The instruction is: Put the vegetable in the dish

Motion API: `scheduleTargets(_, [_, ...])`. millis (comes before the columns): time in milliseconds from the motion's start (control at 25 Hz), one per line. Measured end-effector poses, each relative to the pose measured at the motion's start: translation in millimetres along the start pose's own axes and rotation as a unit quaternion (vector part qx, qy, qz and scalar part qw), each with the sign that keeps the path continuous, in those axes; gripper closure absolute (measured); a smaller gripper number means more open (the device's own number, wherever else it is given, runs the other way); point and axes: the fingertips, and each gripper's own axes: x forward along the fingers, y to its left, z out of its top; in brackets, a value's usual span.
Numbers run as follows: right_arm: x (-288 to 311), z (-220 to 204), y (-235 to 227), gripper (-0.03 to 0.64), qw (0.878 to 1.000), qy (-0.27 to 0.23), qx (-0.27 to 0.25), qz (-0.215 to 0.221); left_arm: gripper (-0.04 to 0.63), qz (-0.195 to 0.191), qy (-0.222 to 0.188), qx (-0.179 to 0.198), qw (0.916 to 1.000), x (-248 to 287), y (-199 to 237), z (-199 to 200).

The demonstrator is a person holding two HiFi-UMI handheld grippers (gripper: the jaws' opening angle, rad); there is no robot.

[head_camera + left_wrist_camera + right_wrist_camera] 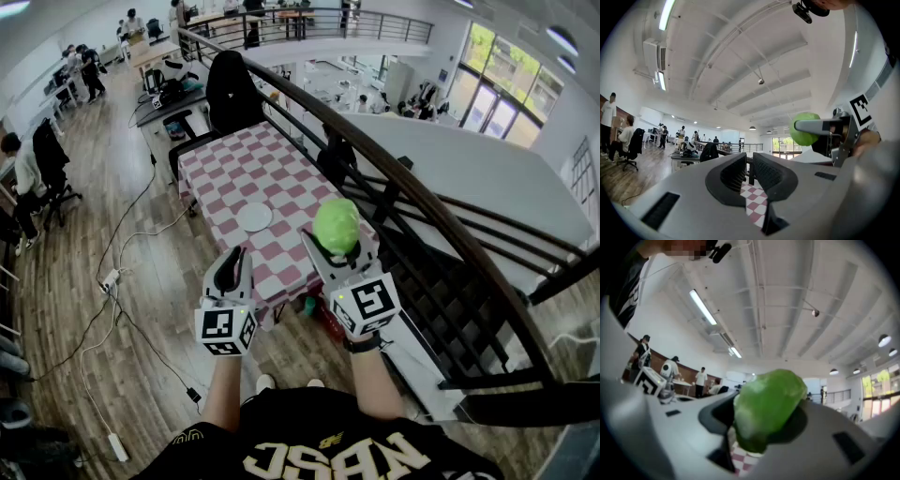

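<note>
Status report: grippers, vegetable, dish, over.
Right gripper shut on green vegetable, held aloft. Left gripper shut, empty. White dish waiting on checkered table; nothing seen blocking.

The tablecloth is chequered dusky red and white. On the tablecloth, the dish is plain white. At its near corner, the vegetable is bright green. Around it, the floor is brown wood-grain; the railing beside it is dark brown.
</note>
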Motion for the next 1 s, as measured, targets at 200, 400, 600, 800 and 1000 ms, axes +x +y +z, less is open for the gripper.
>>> scheduleTargets(200, [-14, -39, 2, 0.431, 0.999, 0.03, 0.033, 0.008, 0.535, 0.0, 0.001, -0.004, 1.0, -1, -13, -3])
scheduleTargets(400, [-27, -52, 3, 0.431, 0.998, 0.035, 0.045, 0.028, 0.535, 0.003, 0.019, -0.008, 0.9998, 0, -33, -22])
scheduleTargets(600, [-41, -62, 3, 0.431, 0.996, 0.035, 0.06, 0.047, 0.535, -0.005, 0.03, 0.0, 0.9995, -3, -60, -33])
scheduleTargets(800, [-26, -73, 2, 0.431, 0.992, 0.054, 0.093, 0.065, 0.535, 0.001, 0.06, -0.003, 0.9982, -5, -57, -42])
scheduleTargets(1000, [-32, -106, 9, 0.431, 0.99, 0.063, 0.099, 0.076, 0.535, -0.001, 0.074, -0.012, 0.9972, 8, -53, -78])
